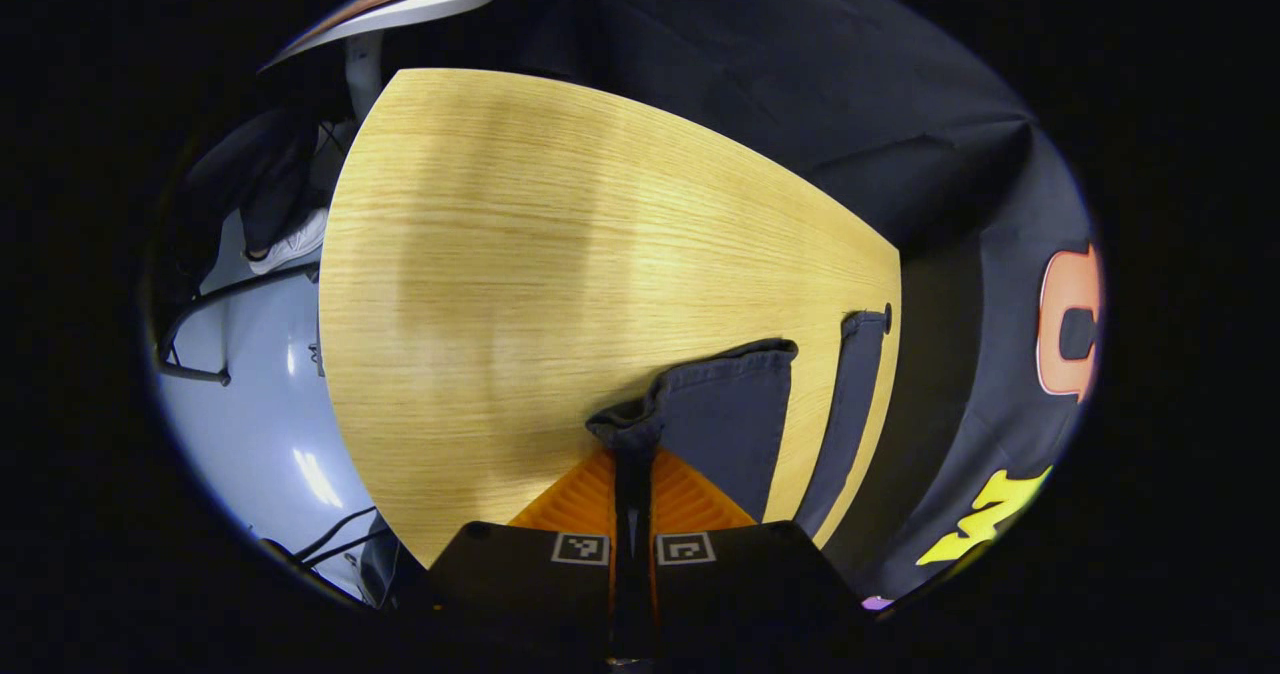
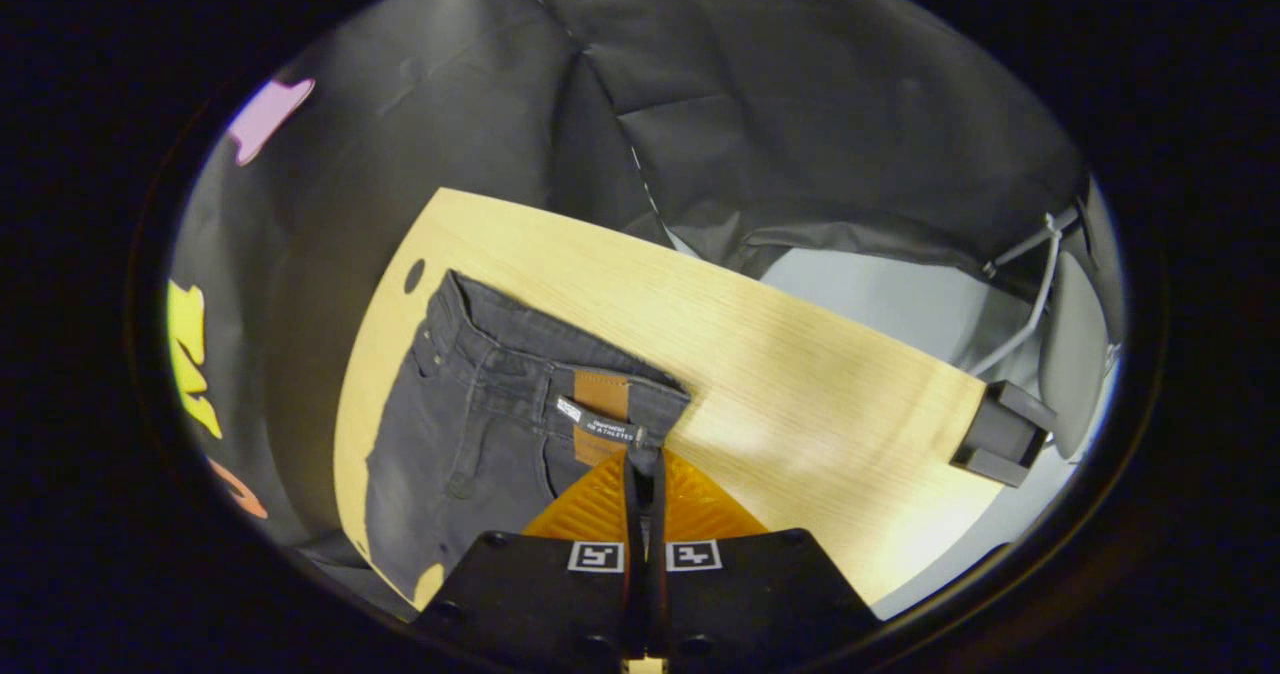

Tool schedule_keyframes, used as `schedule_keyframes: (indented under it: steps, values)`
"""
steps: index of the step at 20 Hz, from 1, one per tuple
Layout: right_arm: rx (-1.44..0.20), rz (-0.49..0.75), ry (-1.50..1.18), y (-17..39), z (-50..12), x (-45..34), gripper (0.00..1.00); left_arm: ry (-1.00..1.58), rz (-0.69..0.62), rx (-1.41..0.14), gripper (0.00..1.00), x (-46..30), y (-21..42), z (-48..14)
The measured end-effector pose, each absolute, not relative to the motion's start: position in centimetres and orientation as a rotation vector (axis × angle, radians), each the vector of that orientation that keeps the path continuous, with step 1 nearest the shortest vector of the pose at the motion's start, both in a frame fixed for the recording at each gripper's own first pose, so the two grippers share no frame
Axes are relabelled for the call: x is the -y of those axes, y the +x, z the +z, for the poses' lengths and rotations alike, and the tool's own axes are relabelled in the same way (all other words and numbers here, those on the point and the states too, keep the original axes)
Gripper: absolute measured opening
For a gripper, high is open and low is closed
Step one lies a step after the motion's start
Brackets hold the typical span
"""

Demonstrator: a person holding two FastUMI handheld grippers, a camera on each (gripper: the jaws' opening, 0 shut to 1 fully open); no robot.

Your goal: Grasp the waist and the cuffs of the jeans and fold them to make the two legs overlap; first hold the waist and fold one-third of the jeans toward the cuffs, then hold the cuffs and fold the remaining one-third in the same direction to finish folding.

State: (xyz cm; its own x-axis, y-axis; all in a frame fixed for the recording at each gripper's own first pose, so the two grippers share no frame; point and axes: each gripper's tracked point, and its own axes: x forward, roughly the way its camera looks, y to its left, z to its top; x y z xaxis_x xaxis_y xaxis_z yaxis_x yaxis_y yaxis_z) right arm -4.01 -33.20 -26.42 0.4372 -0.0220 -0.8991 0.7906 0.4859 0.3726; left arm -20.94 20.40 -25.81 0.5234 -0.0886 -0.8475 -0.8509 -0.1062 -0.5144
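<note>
Dark grey jeans lie spread on a light wooden table. In the left gripper view the two leg cuffs (image 1: pixel 735 404) show, one wide near the centre, one narrow strip by the table's right edge. My left gripper (image 1: pixel 633 454) is shut on the corner of the nearer cuff. In the right gripper view the waist (image 2: pixel 520 354) with a brown patch and a label lies across the table. My right gripper (image 2: pixel 645 464) is shut on the waistband's corner beside the label. The middle of the jeans is hidden under both grippers.
The wooden table (image 1: pixel 550 234) stretches bare beyond the cuffs and ends at black cloth walls. A small dark box (image 2: pixel 1000 434) sits at the table's far corner. Pale floor (image 1: pixel 250 404), a chair frame and cables lie beyond the table's edge.
</note>
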Motion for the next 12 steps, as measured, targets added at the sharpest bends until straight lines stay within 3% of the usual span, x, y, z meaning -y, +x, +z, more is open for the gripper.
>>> schedule_keyframes:
  steps: [12]
  values:
    - [-0.762,-0.412,1.342,3.6,-17.8,32.1,0.01,-1.762,0.619,-0.649,0.03,-23.1,-11.8,-15.2]
